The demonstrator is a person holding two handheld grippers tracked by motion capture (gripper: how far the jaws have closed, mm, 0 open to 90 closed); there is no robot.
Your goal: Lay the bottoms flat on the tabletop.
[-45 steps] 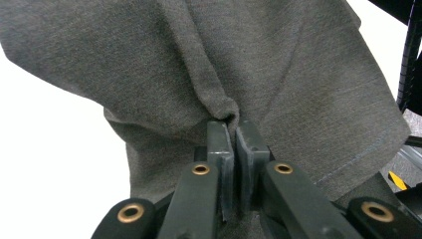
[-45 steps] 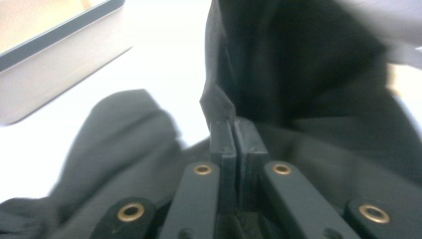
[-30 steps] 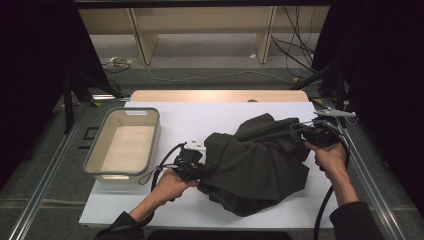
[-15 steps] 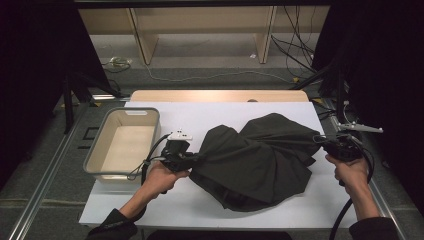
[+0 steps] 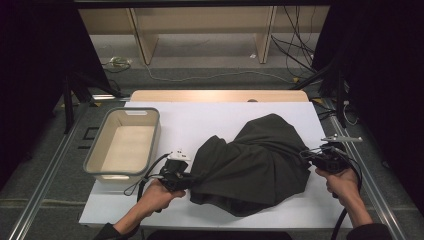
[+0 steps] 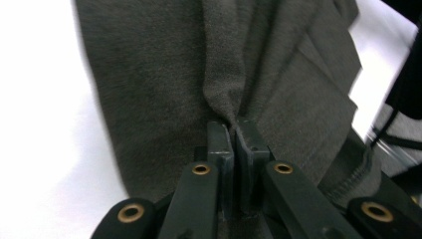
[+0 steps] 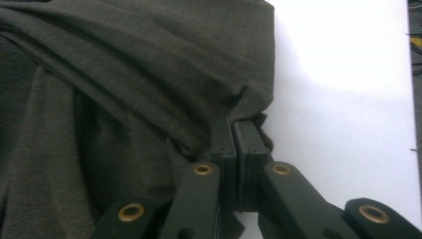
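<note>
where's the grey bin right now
In the high view the grey bin sits empty at the left end of the white table, just left of the left claw and the dark cloth it grips.

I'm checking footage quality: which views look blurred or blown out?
High view: dim surroundings, dark grey cloth garment loses fold detail. Left gripper view: white table sheet blown out, cloth edges smeared. Right gripper view: sheet glares white, weave fairly sharp.

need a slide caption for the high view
Both tongs, left and right, clamp opposite edges of a dark garment spread on the white table, beside an empty grey bin.
</note>
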